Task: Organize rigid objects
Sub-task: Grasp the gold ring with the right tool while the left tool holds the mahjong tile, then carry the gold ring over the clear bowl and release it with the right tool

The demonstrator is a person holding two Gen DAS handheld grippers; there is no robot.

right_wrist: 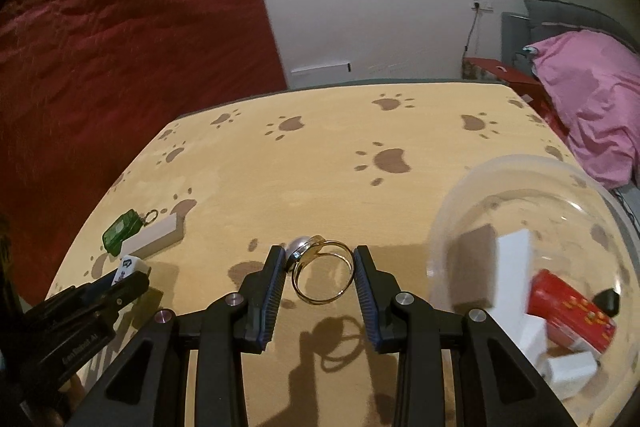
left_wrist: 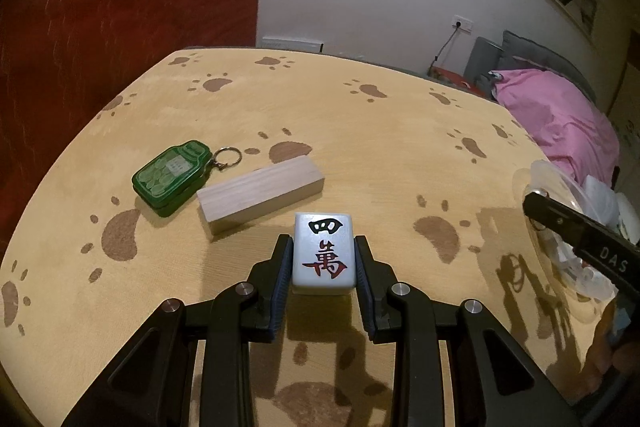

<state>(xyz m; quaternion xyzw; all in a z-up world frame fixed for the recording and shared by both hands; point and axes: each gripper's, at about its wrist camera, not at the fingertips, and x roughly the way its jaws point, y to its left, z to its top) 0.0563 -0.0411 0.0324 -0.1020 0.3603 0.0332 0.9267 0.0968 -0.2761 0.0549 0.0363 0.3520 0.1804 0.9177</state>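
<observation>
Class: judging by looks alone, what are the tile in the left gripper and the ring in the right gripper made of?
White mahjong tile: likely glossy plastic or resin; smooth sheen, rounded edges. Gold-coloured ring with a pearly dome: polished metal, apparently; bright reflective band. The dome's material is unclear.

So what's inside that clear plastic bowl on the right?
Inside the clear bowl lie a red printed box, white blocks, a small black piece and a brownish block. The bowl's curved wall blurs them, and anything beneath the pile is hidden.
</observation>
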